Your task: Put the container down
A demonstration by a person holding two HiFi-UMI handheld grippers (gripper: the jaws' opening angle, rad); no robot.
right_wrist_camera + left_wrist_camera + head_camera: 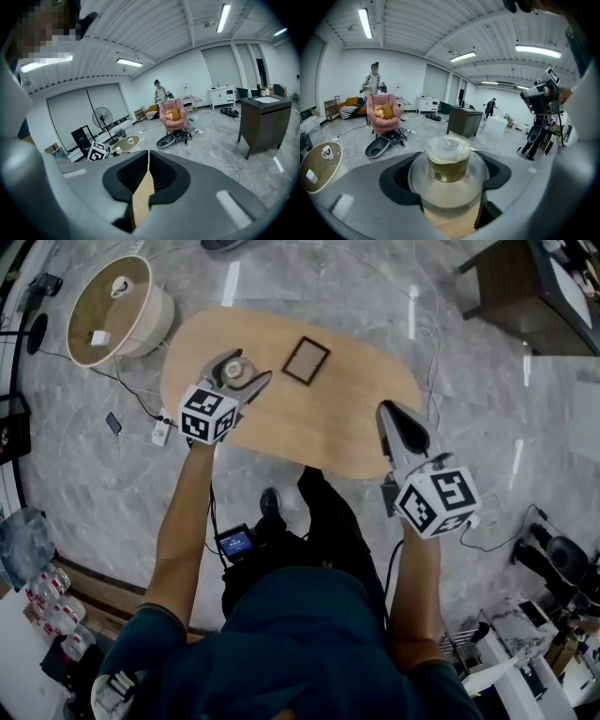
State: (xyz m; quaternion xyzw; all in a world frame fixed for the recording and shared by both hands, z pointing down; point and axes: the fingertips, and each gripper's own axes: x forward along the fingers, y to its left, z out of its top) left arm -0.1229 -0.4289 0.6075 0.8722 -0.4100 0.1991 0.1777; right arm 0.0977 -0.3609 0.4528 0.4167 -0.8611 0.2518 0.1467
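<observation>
We had the left gripper (pixel 246 371) clamped on the container (pixel 449 157), a clear pot with a lid, with the pads pressed to its wide sides. It was over the table (pixel 356 442), near the 10 o'clock end of the oval top. We could not tell whether its base touched the wood. At 3 o'clock from the container, apart from it, a dark frame (pixel 307 360) lay flat on the top. The right gripper (pixel 387 411) hung at the table's 4 o'clock edge with its jaws together and nothing between them, well apart from the container.

Off the table at 10 o'clock a round stand (pixel 112 307) stood on the floor with two small things on it. A power strip (pixel 160 432) and cables lay by the table's 8 o'clock edge. A dark cabinet (pixel 525 282) stood at 2 o'clock. In the left gripper view, past the container at 10 o'clock, we saw a pink chair (pixel 384 115) with an orange toy on it, and a person (pixel 373 82) stood behind it.
</observation>
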